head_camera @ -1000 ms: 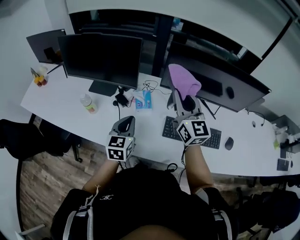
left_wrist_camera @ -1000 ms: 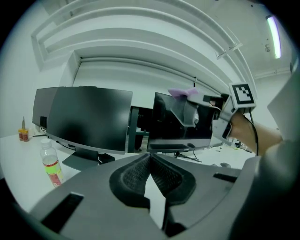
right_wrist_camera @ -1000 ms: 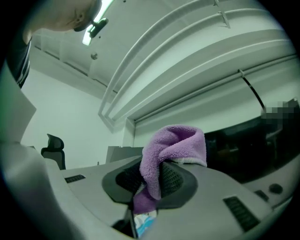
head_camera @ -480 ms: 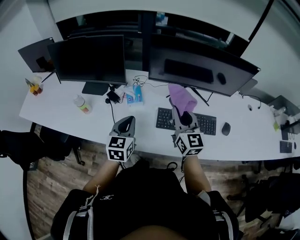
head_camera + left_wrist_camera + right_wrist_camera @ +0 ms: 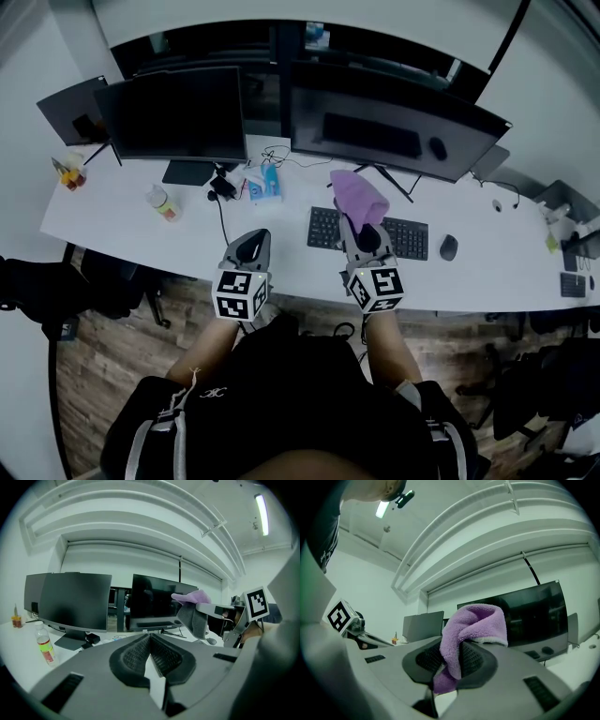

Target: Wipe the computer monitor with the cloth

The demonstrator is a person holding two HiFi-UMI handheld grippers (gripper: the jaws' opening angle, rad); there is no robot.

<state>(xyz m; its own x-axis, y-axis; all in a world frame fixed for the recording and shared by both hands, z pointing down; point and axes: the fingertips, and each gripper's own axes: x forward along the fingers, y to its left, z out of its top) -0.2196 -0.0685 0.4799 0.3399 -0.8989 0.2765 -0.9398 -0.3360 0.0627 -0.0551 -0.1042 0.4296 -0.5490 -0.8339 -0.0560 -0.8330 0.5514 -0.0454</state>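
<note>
Right gripper [image 5: 360, 232] clamped on cloth [image 5: 358, 195] | I noted it withdrawn from monitor [image 5: 394, 131], over keyboard [image 5: 412, 241] | left gripper [image 5: 251, 247] closed, empty | wipe seemingly paused.

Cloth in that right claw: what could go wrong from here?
The cloth is pinched only by a fold in the right gripper, so rubbing might pull it loose. Its loose end flops to one side, so a bare jaw could touch the wide monitor. Reaching over the keyboard may bump it.
</note>
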